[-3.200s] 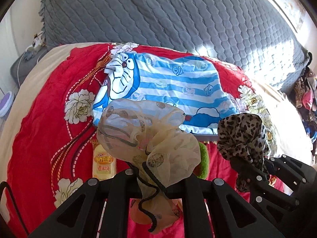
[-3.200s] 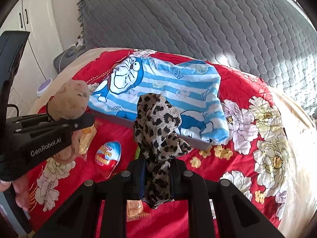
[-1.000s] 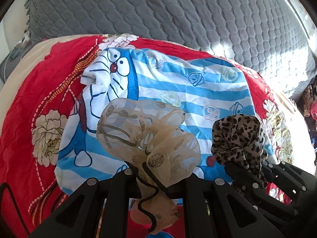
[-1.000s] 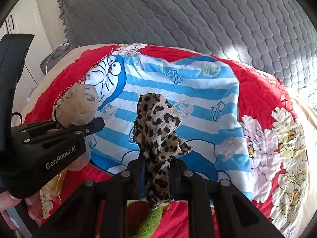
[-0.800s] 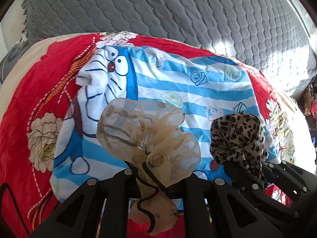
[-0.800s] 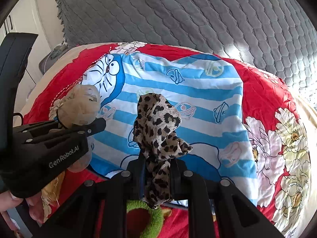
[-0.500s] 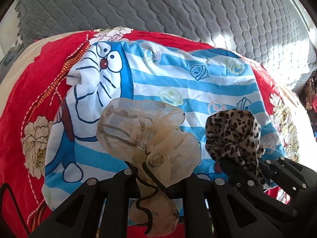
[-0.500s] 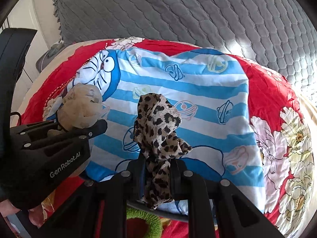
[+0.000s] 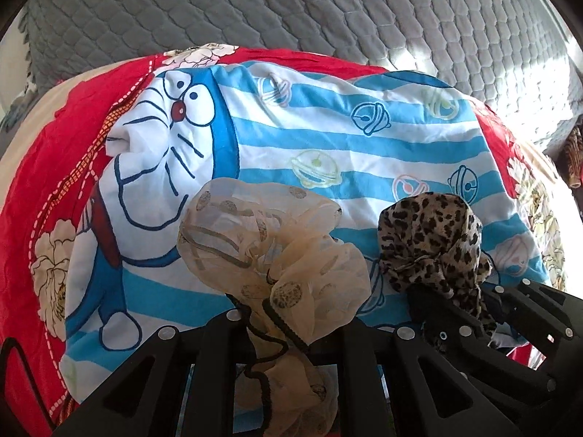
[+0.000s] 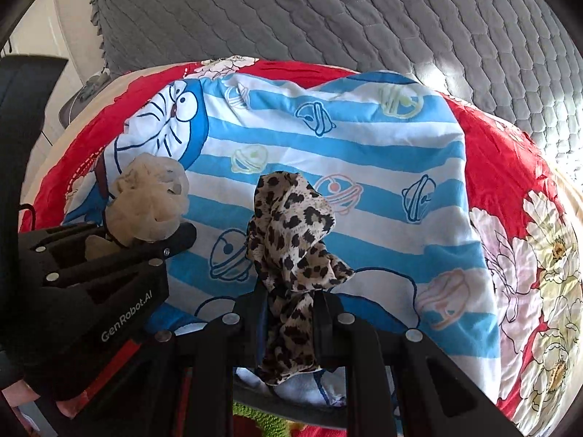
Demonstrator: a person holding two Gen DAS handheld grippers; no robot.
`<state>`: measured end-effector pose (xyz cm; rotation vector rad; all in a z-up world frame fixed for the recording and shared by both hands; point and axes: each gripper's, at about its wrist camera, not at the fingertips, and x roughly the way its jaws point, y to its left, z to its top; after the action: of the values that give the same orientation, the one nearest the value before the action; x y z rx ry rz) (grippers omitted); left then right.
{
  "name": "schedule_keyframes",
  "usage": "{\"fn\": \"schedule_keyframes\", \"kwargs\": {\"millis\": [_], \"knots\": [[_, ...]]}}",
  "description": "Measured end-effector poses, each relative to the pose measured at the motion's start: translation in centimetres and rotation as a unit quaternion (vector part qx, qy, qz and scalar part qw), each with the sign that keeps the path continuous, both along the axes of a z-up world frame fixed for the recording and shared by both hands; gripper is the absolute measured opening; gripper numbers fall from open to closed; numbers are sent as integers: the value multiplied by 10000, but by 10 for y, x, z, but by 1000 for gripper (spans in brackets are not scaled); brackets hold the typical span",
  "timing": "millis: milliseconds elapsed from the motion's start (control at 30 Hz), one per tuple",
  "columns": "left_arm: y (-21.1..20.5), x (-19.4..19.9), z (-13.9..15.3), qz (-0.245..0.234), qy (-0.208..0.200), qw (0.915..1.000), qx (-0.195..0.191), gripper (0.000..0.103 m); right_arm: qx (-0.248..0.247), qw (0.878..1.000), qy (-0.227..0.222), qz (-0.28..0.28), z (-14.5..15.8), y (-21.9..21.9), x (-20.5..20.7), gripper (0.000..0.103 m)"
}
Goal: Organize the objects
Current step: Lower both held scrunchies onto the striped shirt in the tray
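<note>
A sheer beige spotted scrunchie [image 9: 277, 251] is pinched in my left gripper [image 9: 288, 324], which is shut on it; a black elastic cord hangs below the fingers. My right gripper [image 10: 291, 296] is shut on a leopard-print scrunchie [image 10: 291, 225]. Both hang side by side just above a blue-and-white striped cartoon-cat cloth [image 9: 328, 138]. In the left wrist view the right gripper [image 9: 455, 313] and the leopard scrunchie [image 9: 430, 233] show at the right. In the right wrist view the left gripper [image 10: 145, 244] and the beige scrunchie [image 10: 153, 196] show at the left.
The striped cloth [image 10: 364, 167] lies on a red floral bedspread [image 10: 510, 167], with a grey quilted headboard [image 9: 328, 11] behind. A dark grey edge [image 10: 291, 409] runs under the cloth's near side, and something green [image 10: 255, 415] lies below it. A hand [image 10: 22, 397] holds the left gripper.
Both grippers have sunk and moved forward over the striped cloth, which now fills more of each view. The snack packets on the red spread have left the views. Both grips are unchanged.
</note>
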<state>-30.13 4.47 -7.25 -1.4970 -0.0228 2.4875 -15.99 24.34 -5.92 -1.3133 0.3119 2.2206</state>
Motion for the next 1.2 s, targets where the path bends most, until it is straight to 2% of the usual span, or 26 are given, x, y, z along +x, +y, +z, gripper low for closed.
{"fn": "schedule_keyframes", "kwargs": {"millis": [367,633,833,967,1200], "knots": [[3,3,-2,-143,225,9996,-130,20,36,10000,-70,10,-6,0,-2,21],[2,4,-2,-138,227,9995,-170,25,80,9999,-83,-3,-6,-1,-1,21],[0,7,-3,-113,218,9994,-247,38,113,9999,-125,-11,-5,-2,0,23],[-4,8,-3,-77,209,9994,-278,47,141,9998,-118,-37,-4,-2,1,27],[-9,12,-3,-71,254,9988,-406,54,240,9996,-126,-41,-1,-3,2,32]]}}
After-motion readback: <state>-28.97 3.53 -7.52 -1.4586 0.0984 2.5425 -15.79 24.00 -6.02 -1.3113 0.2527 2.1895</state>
